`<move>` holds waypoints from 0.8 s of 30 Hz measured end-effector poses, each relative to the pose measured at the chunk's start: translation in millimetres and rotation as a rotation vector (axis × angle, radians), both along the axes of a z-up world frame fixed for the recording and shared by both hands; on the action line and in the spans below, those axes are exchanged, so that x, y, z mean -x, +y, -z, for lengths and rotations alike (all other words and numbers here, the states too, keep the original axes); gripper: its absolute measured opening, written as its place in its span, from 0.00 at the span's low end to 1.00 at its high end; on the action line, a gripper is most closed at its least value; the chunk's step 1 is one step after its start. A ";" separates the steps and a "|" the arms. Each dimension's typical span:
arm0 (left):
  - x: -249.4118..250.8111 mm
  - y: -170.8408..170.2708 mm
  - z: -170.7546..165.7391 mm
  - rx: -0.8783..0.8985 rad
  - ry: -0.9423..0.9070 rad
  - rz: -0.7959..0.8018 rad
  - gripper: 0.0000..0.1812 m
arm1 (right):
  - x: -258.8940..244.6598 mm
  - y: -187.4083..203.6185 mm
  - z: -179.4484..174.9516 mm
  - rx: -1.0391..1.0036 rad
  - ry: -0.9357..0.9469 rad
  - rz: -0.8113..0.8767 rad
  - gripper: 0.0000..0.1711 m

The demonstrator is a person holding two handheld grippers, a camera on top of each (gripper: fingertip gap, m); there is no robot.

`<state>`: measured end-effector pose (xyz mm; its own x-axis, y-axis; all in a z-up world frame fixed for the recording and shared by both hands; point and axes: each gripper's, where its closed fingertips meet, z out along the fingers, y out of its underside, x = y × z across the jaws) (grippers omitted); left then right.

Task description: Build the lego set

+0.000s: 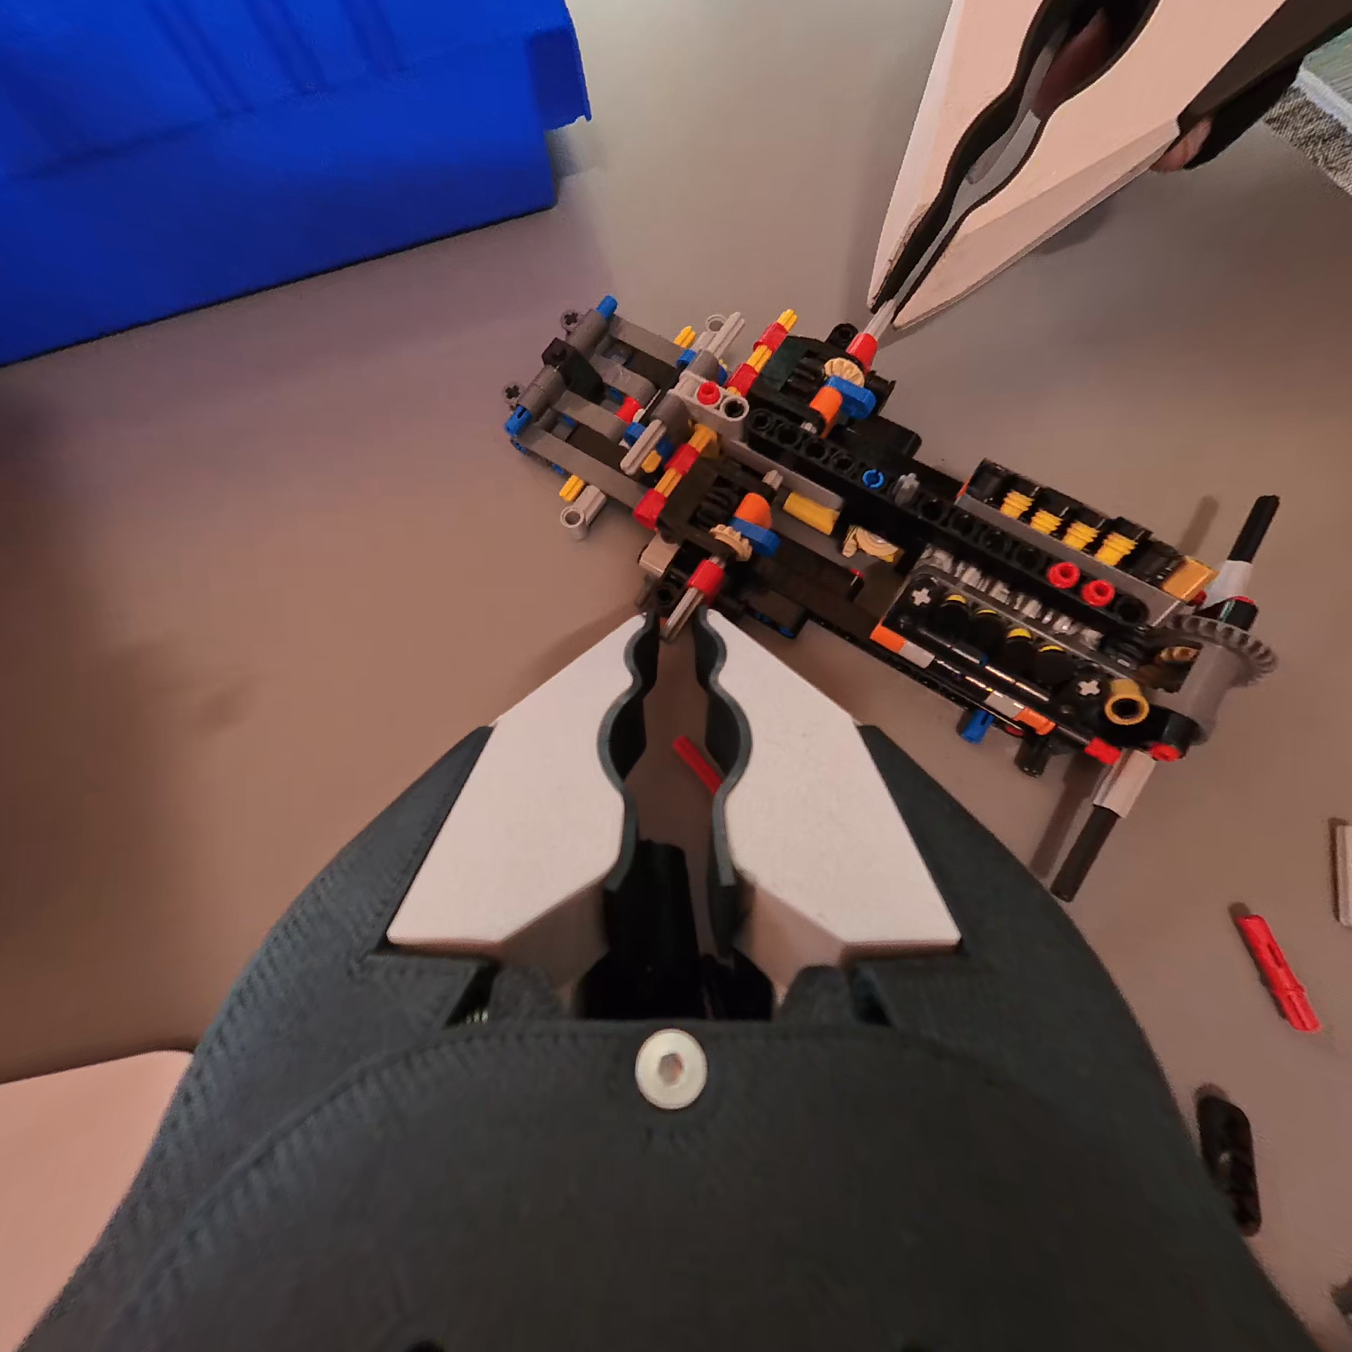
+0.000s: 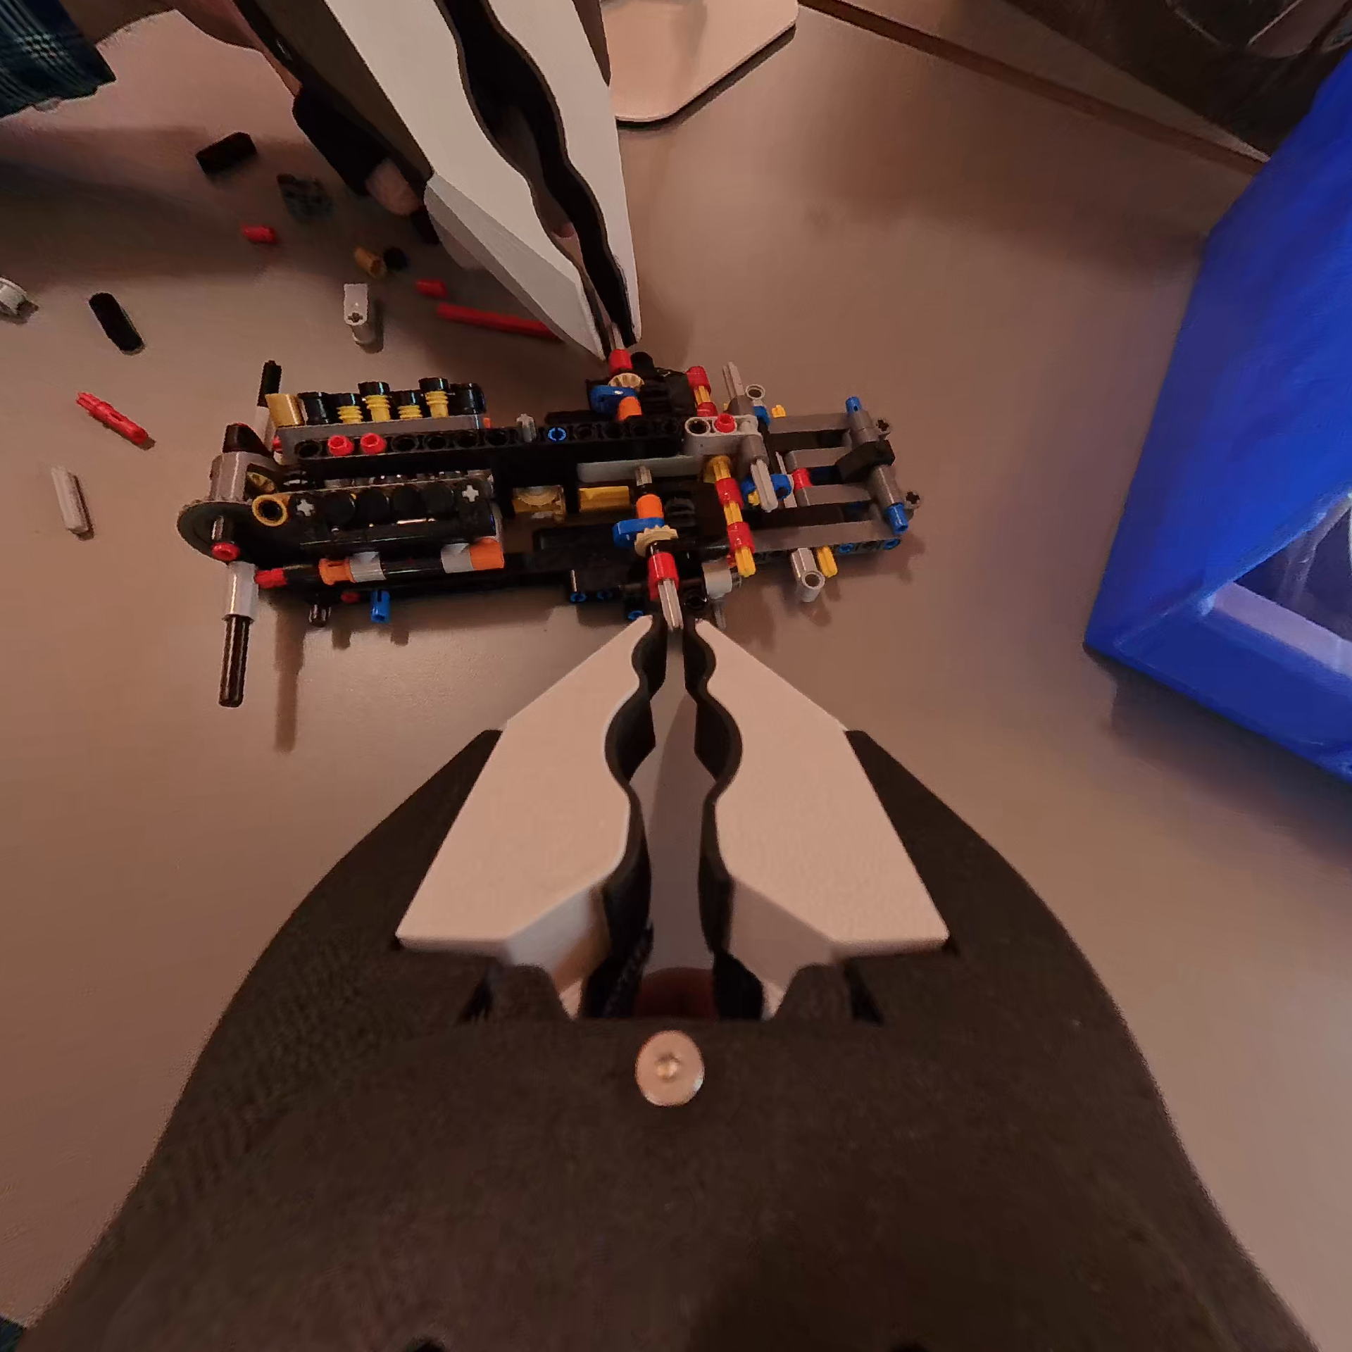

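The lego chassis (image 2: 549, 497) lies flat on the grey-brown table (image 2: 951, 366), long axis running 9 to 3 o'clock in the right wrist view, and its underside is hidden. No writing can be read on any part.

The right gripper (image 2: 674, 622) comes in from 6 o'clock, its tips narrowed onto the end of a grey axle (image 2: 669, 601) that sticks out of the near side below a red bush (image 2: 661, 567). The left gripper (image 1: 673, 625) meets the opposite side, and its tips are likewise pinched on a second grey axle (image 1: 677, 613); whether the pads press hard is hard to judge. In each view the other gripper is cut off by the top edge.

A blue bin (image 2: 1258, 410) sits at 3 o'clock, cropped, its contents blurred. Loose pieces lie at 10 o'clock: three small red pins and one long red axle (image 2: 494, 320), two grey connectors, and several dark bits too blurred to count. On the chassis stand four yellow springs (image 2: 395, 406) in a row.
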<state>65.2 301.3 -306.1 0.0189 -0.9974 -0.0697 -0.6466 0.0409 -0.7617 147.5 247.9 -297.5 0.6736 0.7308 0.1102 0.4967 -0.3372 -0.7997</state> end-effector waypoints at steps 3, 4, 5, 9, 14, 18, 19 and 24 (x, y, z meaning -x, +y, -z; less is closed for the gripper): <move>-0.1 0.0 0.1 -0.005 0.001 0.002 0.05 | 0.1 -0.1 0.0 -0.015 -0.015 0.002 0.01; 0.0 0.1 0.1 -0.007 0.002 0.003 0.05 | 0.1 -0.1 0.1 -0.021 -0.022 0.003 0.01; -0.1 0.2 0.1 -0.011 0.003 0.004 0.04 | 0.1 -0.1 0.1 -0.027 -0.028 0.004 0.01; -0.1 0.4 0.3 -0.025 0.007 0.008 0.04 | 0.1 0.1 0.0 -0.053 -0.051 0.009 0.01; 0.0 0.9 0.4 -0.044 0.009 0.015 0.04 | -0.1 0.4 -0.5 -0.098 -0.093 0.014 0.00; 0.2 1.3 0.5 -0.055 0.008 0.019 0.04 | 0.0 0.6 -1.0 -0.134 -0.131 0.017 0.00; 0.1 1.4 0.6 -0.056 0.008 0.020 0.04 | -0.1 0.7 -1.1 -0.142 -0.139 0.018 0.00; 0.7 2.0 0.5 -0.080 0.005 0.025 0.04 | -1.4 2.6 -0.8 -0.217 -0.212 0.021 0.00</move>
<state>64.6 303.3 -306.7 -0.0070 -0.9888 -0.1488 -0.6487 0.1177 -0.7519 149.0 250.5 -296.6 0.6336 0.6609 0.4023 0.6553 -0.1820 -0.7331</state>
